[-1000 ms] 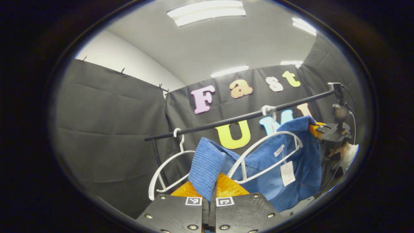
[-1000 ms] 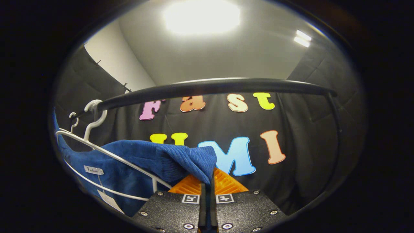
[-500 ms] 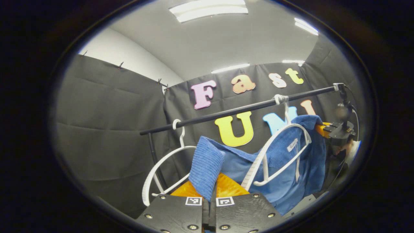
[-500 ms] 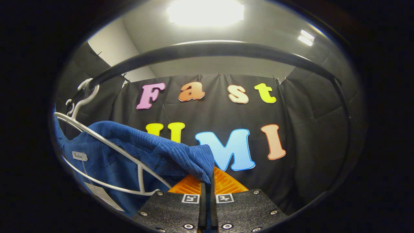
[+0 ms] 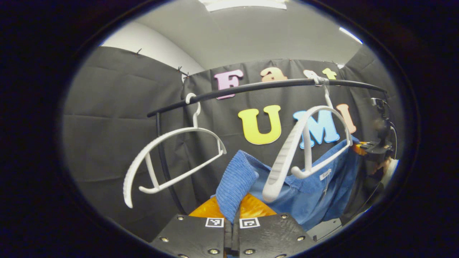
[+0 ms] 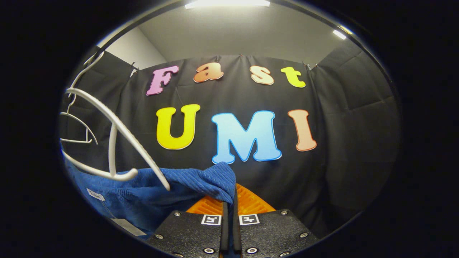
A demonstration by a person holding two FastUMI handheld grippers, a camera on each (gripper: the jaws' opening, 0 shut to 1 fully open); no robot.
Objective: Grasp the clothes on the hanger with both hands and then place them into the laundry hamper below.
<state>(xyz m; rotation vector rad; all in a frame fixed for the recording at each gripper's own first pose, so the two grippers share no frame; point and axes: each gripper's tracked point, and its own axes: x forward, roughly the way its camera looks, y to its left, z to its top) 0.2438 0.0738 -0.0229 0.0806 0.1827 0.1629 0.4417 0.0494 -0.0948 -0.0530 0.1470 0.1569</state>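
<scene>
I had the blue ribbed-knit garment [image 5: 304, 193] pinched at both ends. The left gripper [image 5: 232, 222] had its jaws closed tight on one bunched corner of the cloth, which rose as a fold just above the jaw line. The right gripper [image 6: 229, 220] did the same at the other end, jaws pressed together on a corner that draped leftward from them in the right gripper view. In the left gripper view I could also make out the right gripper far off to the right, at the far edge of the cloth.

What mattered to me was where the cloth lay against the white plastic hanger [image 5: 304, 143]. The garment hung below it, stretched roughly level between my two grips, and the hanger's lower bar lay close in front of the cloth near its small label; I could not tell whether they touched. That hanger hung tilted from the black rail [image 5: 258, 87], and a second, bare white hanger [image 5: 172, 157] hung further left.

I judged the garment was about free, so the way to go was straight down, both hands together. I could not see the hamper from where I was
</scene>
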